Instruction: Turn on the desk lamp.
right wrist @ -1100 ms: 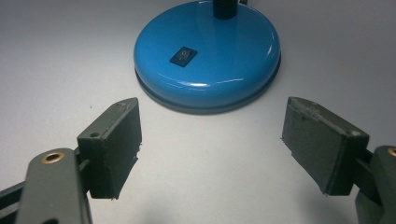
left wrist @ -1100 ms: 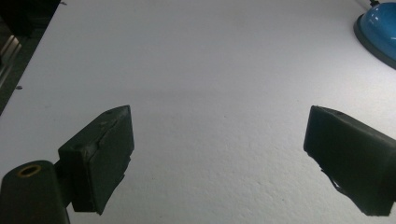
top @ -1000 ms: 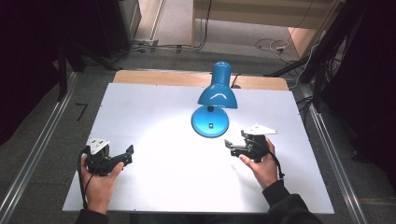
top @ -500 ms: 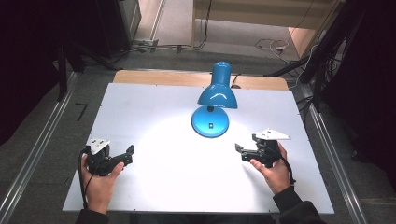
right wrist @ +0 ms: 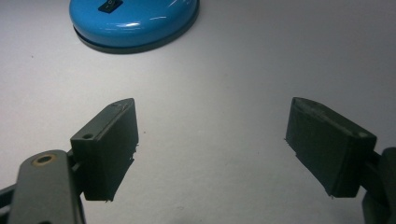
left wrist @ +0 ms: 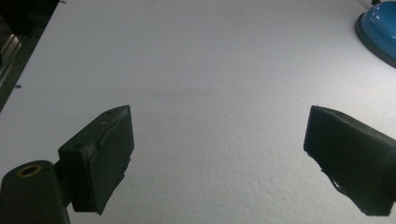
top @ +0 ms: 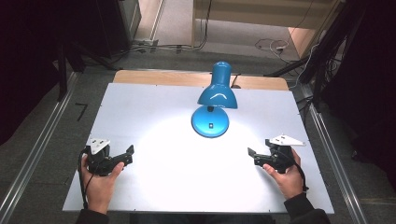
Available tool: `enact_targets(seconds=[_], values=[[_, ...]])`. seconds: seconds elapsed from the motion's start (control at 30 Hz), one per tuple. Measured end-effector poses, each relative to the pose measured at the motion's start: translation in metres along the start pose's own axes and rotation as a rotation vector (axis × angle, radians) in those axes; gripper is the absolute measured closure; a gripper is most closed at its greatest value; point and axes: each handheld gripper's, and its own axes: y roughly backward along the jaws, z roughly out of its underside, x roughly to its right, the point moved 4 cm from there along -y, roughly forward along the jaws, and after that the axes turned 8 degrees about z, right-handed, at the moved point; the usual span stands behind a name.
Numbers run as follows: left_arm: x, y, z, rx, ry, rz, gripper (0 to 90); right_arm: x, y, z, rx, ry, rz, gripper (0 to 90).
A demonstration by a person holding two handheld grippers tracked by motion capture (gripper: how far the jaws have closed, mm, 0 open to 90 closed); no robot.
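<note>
Left tool (top: pixel 125 155): near desk (top: pixel 140 107) front-left corner, jaws spread, nothing between them | Blue lamp (top: pixel 212 109): lit, base standing at desk centre toward the rear edge, well apart from both tools | Right tool (top: pixel 253 156): near front-right corner, jaws spread, holding nothing.

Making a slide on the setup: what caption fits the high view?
Lit blue desk lamp on a white table, with the open left gripper and open right gripper held near its front corners.
</note>
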Motion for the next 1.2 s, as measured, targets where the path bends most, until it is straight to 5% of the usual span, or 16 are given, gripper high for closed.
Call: enact_targets(seconds=[0.83,1.1,1.2], values=[[0.0,0.001,0.0,-0.001,0.004,-0.001,8.8,0.049,0.031,0.028,0.007,-0.085,0.093,15.5],[0.0,0.001,0.0,0.001,0.005,-0.001,8.8,0.067,0.041,0.038,0.0,-0.109,0.142,15.5],[0.001,0.001,0.0,0.002,0.003,0.001,8.8,0.073,0.039,0.049,-0.041,-0.084,0.214,15.4]])
